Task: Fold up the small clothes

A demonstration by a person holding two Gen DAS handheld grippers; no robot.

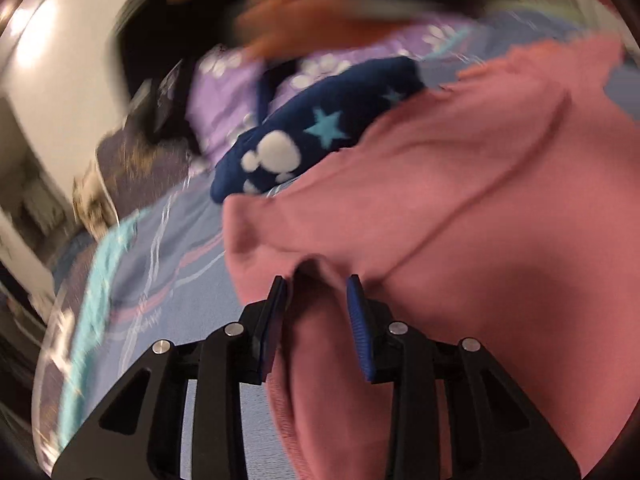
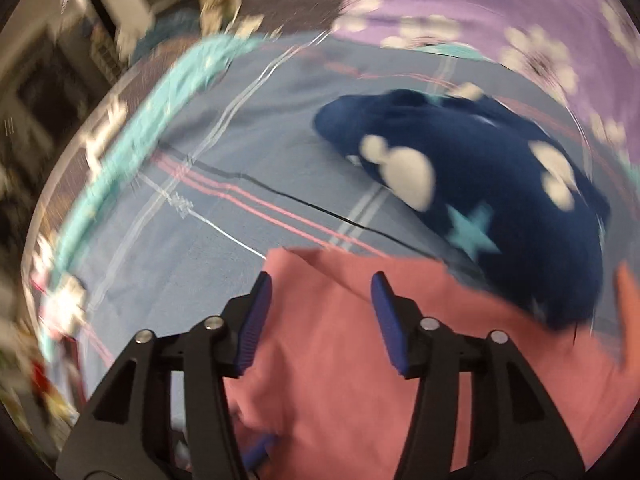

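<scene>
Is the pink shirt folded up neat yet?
Not neat yet. The pink shirt lies rumpled on the bed, with one bunched fold between the left gripper jaws.

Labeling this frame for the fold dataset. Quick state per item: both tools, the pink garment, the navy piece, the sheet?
left tool: open, a fold of pink fabric between its fingers, not pinched.
right tool: open, over the pink fabric.
pink garment: rumpled, unfolded, spread on the bed.
navy star-print garment: bunched, lying beside the pink one, ungripped.
blue striped bedsheet: flat, mostly smooth.
</scene>
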